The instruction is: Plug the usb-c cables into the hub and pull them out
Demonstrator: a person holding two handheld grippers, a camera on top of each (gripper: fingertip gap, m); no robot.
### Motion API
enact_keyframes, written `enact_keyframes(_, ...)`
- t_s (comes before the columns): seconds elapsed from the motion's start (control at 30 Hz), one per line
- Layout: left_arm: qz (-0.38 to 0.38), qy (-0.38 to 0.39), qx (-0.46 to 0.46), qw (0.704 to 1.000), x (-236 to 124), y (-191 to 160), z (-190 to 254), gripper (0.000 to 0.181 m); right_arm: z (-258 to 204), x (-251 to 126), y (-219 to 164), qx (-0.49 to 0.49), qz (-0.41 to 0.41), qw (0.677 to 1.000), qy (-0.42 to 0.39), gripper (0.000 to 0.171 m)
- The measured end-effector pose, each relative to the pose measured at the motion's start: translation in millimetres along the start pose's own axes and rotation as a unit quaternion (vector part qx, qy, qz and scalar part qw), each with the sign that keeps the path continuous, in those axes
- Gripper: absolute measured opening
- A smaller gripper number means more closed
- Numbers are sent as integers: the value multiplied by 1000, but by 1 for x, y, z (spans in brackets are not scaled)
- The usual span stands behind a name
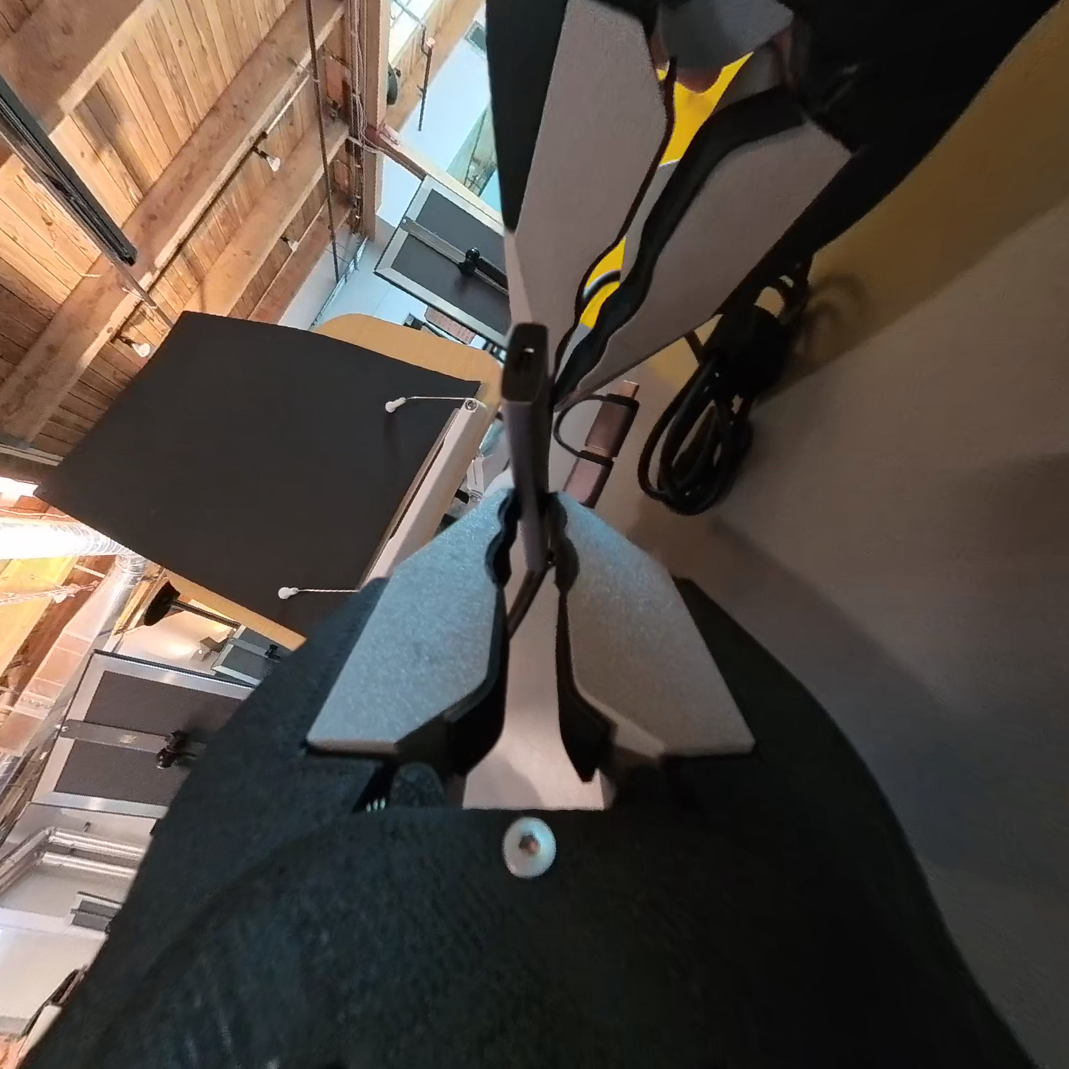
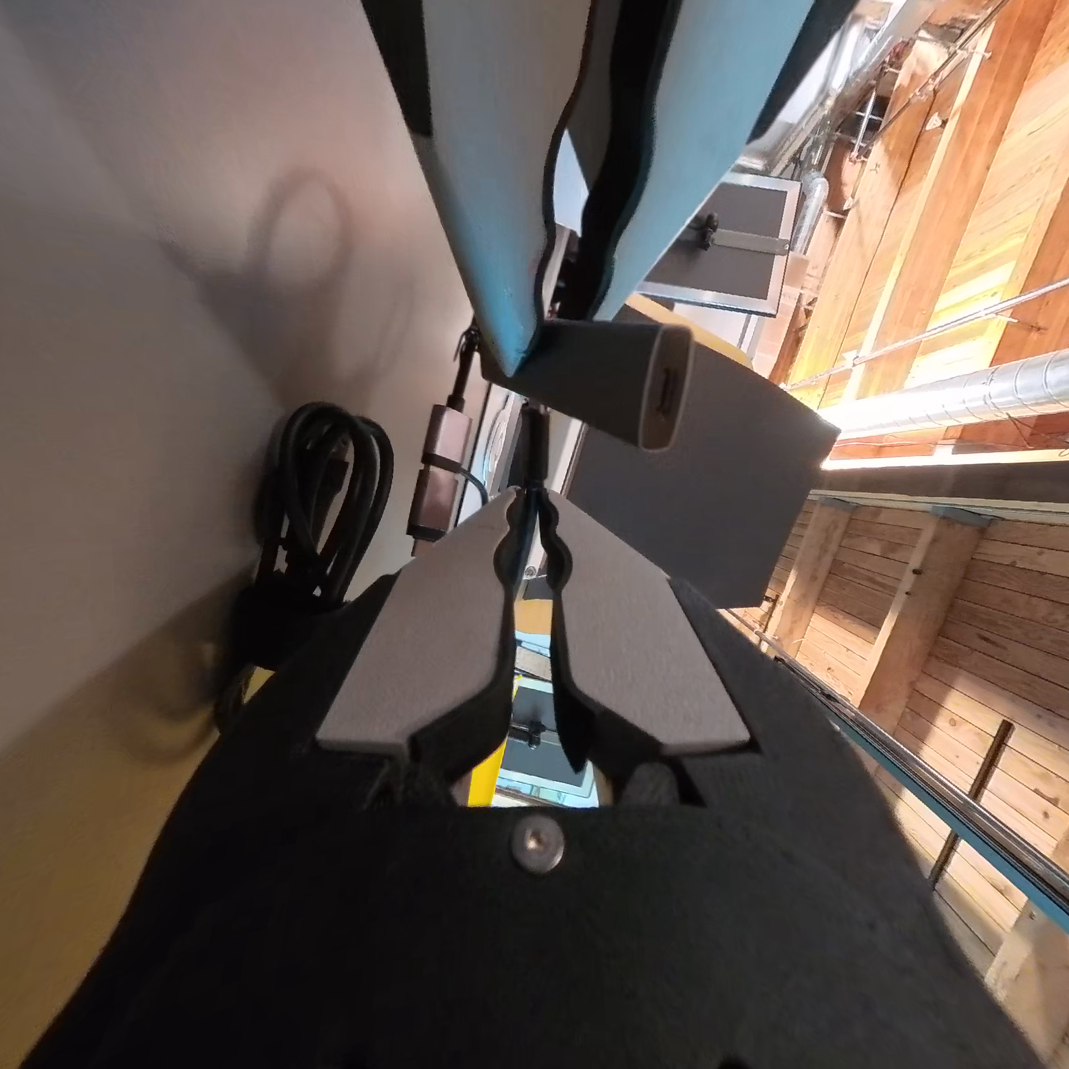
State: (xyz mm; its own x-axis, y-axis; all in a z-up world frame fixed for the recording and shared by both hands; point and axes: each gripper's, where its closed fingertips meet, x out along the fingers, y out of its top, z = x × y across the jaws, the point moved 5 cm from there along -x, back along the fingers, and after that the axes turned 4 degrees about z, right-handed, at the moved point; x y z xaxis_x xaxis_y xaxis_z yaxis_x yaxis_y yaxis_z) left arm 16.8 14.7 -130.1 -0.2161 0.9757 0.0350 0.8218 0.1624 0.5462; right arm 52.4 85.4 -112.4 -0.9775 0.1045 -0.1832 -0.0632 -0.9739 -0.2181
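Observation:
My left gripper (image 1: 532,512) is shut on a flat grey hub (image 1: 523,376), seen edge-on and sticking out past the fingertips. In the right wrist view the hub (image 2: 630,376) shows a port in its short end. My right gripper (image 2: 531,509) is shut on a black usb-c cable (image 2: 535,439) just behind its plug. The plug's tip meets the hub's long side; how deep it sits is hidden. The left gripper's fingers (image 2: 491,231) come in from above, the right gripper's fingers (image 1: 549,173) likewise in the left wrist view.
A brown metal adapter (image 2: 439,474) with a short lead lies on the grey table (image 2: 173,231) beside the grippers, also seen in the left wrist view (image 1: 601,439). A coiled black cable (image 2: 324,497) lies past it (image 1: 694,428). Dark panels and wooden walls stand behind. Some 4 cm of space lies between my two pairs of fingers.

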Motion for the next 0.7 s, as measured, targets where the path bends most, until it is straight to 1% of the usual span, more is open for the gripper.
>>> enact_keyframes(0.13,-8,-15,8,1000,0,-1,2,7,-2,-1,1,-7,-1,1000,4,1)
enact_keyframes(0.3,-28,-39,-6,999,0,-2,1,7,-2,-1,4,2,-1,1000,8,0)
enact_keyframes(0.47,-39,-37,5,999,0,-1,1,7,-1,1,6,10,-22,1000,8,0)
enact_keyframes(0.7,-46,-41,-16,998,-1,-1,-1,7,1,0,8,30,-32,999,15,0)
